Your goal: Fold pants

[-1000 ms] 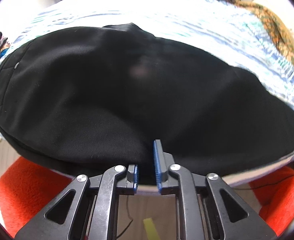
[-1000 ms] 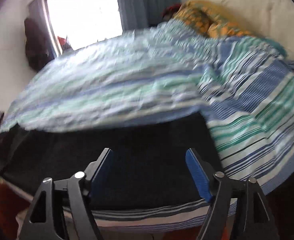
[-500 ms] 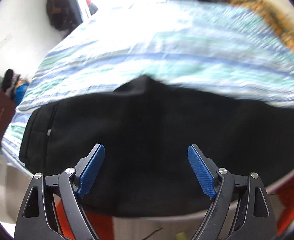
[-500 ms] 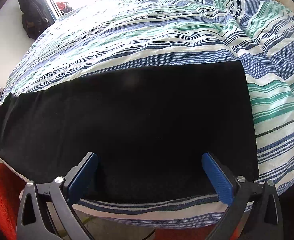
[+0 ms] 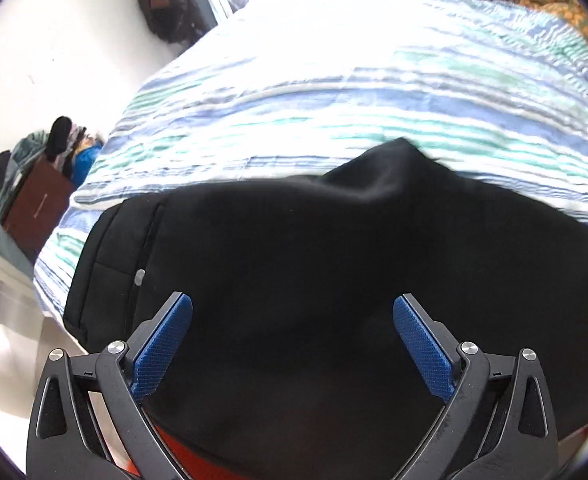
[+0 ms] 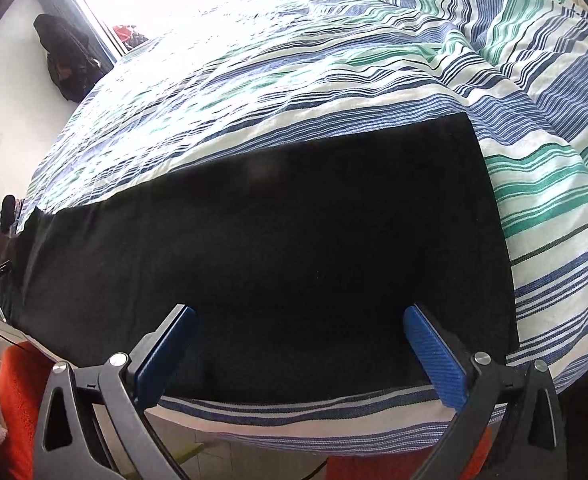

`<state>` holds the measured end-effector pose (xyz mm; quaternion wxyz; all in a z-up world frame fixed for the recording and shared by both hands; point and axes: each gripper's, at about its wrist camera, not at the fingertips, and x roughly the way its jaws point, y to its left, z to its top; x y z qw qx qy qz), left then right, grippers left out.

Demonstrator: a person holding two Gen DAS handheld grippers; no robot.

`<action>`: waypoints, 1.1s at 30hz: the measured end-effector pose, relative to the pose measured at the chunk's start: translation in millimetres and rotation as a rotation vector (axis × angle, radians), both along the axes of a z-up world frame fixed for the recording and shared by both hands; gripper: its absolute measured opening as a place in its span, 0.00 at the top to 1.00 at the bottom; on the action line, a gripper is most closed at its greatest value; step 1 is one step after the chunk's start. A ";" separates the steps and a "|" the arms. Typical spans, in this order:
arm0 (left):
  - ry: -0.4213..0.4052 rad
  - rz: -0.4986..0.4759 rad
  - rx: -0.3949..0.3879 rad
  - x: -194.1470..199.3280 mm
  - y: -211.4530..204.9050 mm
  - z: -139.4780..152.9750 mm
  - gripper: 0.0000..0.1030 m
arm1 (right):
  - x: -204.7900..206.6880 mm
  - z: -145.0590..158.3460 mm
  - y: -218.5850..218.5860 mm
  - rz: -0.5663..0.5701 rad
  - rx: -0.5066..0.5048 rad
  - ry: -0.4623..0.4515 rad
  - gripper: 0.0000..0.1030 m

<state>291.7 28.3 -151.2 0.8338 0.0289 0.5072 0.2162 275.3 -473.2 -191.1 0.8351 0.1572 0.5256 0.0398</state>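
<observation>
Black pants [image 5: 313, 260] lie flat along the near edge of a bed with a striped cover [image 5: 333, 92]. The left wrist view shows the waistband end with a small button [image 5: 138, 278] at the left. The right wrist view shows the leg end [image 6: 294, 240], with the hem edge at the right. My left gripper [image 5: 292, 344] is open and empty, just above the pants near the waist. My right gripper [image 6: 299, 354] is open and empty, above the near edge of the leg end.
The striped cover [image 6: 533, 200] runs beyond the pants to the right and far side. An orange rug [image 6: 18, 400] lies on the floor below the bed edge. A brown box with clothes [image 5: 34, 208] stands at the left wall. Orange patterned bedding [image 5: 565, 12] lies far right.
My left gripper has opened, letting go of the pants' near edge, and pulled up and back. My right gripper stayed open and moved closer over the leg end.
</observation>
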 end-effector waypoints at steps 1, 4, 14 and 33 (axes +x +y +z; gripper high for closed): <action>0.028 0.038 -0.014 1.5 4.9 -6.5 0.03 | 4.3 -0.3 -1.3 -0.002 0.003 0.000 0.00; 0.008 0.091 -0.156 -14.8 6.2 -10.0 0.09 | 4.1 1.5 -3.2 -0.001 0.007 -0.007 0.00; 0.010 -0.554 -0.185 -20.2 -198.3 28.8 0.08 | 1.0 2.7 -2.7 -0.005 -0.013 -0.003 0.00; 0.144 -0.606 -0.050 99.8 -348.3 -24.3 0.08 | -1.0 2.8 -0.9 0.011 -0.004 -0.014 0.00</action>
